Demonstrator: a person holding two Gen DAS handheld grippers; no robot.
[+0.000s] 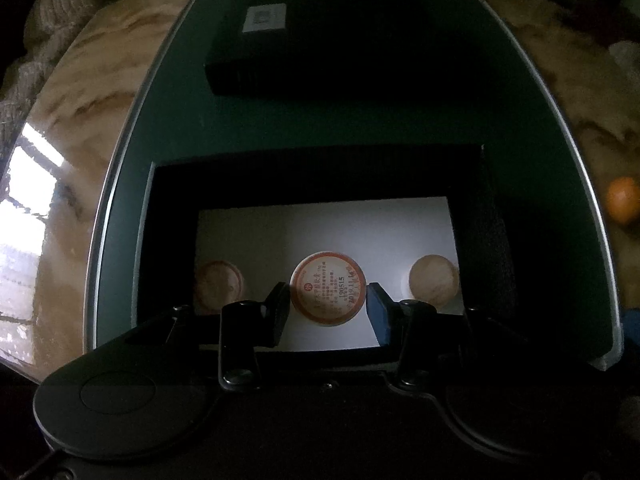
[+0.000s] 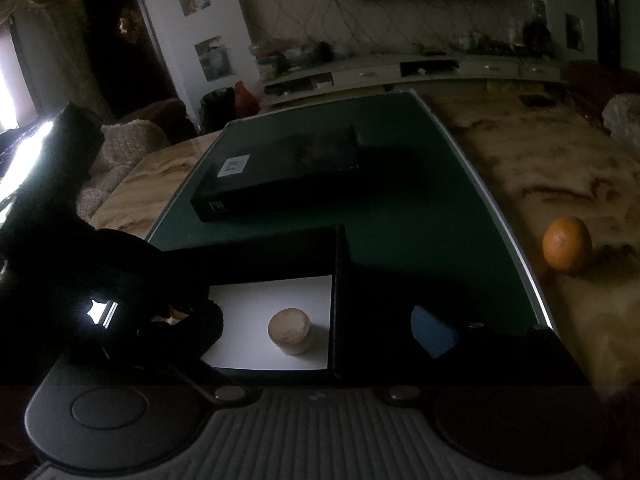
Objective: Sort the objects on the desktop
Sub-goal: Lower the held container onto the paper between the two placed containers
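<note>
The left claw (image 1: 328,304) is clamping a round printed-lid tin (image 1: 328,289) inside the black box (image 1: 486,216); the right claw's (image 2: 320,336) state is hidden.

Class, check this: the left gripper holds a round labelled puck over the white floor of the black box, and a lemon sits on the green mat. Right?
Not quite. The fruit is an orange, and it sits on the marbled table beside the green mat, as the right wrist view shows. The rest stands.

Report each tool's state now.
Left tool: closed on the round labelled puck, over the white-floored box.
Right tool: cannot be told; one blue pad shows.
</note>
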